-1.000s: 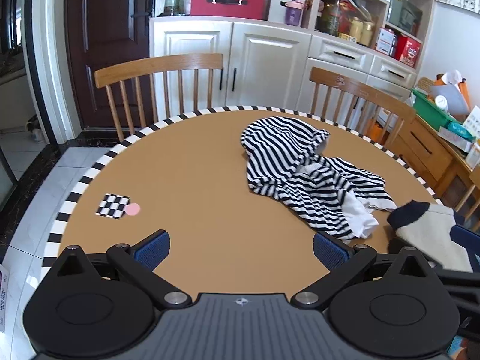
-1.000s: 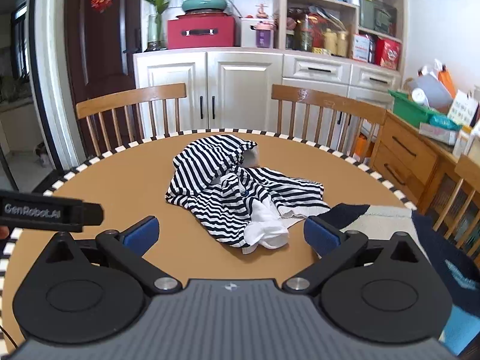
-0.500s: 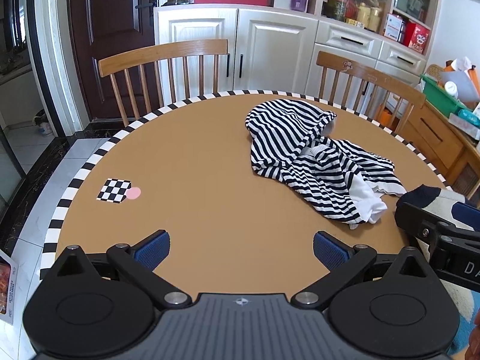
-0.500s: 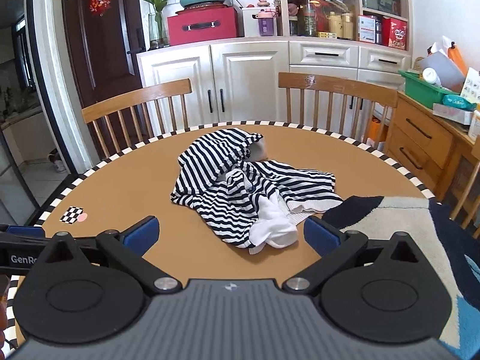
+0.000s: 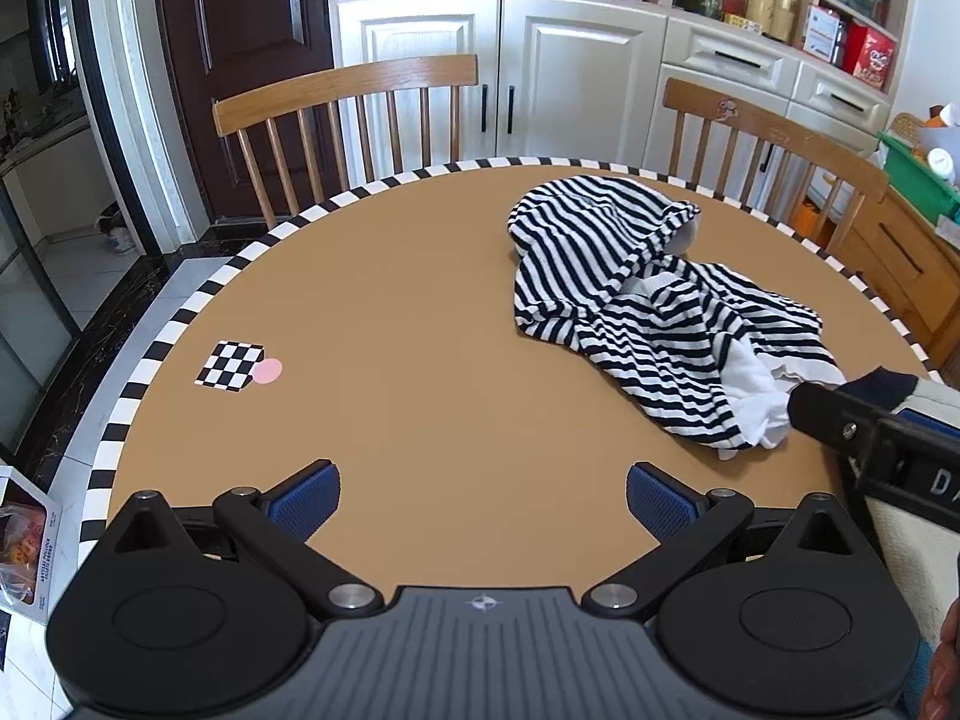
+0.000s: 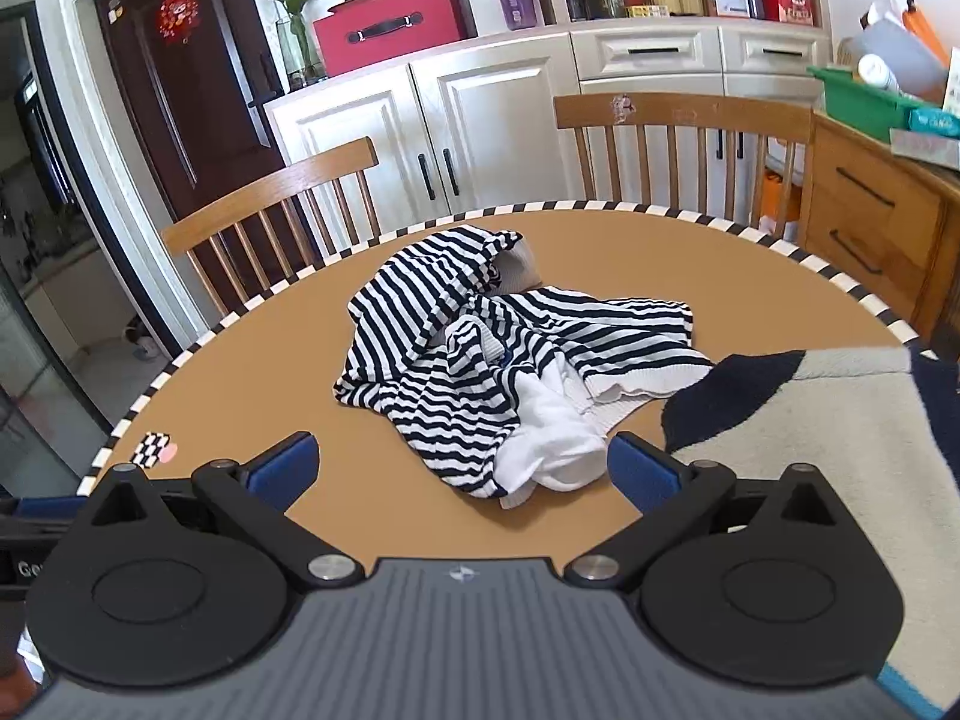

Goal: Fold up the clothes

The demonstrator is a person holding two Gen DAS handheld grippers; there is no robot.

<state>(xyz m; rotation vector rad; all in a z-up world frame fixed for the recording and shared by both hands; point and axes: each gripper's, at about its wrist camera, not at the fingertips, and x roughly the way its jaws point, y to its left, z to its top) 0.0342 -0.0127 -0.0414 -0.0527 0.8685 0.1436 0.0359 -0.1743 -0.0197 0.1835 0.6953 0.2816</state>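
Room: kitchen or dining room with white panelled cabinets [image 5: 540, 72], a dark wooden door [image 5: 240, 60], a red box [image 6: 390, 30] on the cabinet top, and open shelves of jars and packets.
Seating: two slatted wooden chairs [image 5: 348, 120] drawn up at the far side.
Worktop: round tan worktop [image 5: 390, 312] with a black-and-white checked rim; a small checkerboard marker with a pink dot [image 5: 237, 366] lies near its left edge.
Task item: crumpled navy-and-white striped knit garment [image 5: 636, 300], right of centre on the worktop, bunched in a heap with its white lining [image 6: 552, 438] turned out at the near end.
Second item: cream and navy knit garment [image 6: 810, 420], lying at the right edge, just beside the striped one.
Left tongs [image 5: 480, 498]: spread wide, empty, held over the bare near part of the worktop.
Right tongs [image 6: 462, 468]: spread wide, empty, pointed at the white near end of the striped garment and close to it.
Progress: judged not yet begun; no fold shows in the striped garment.
Remaining: spread the striped garment flat, then fold it; whether the cream garment is already folded cannot be told.
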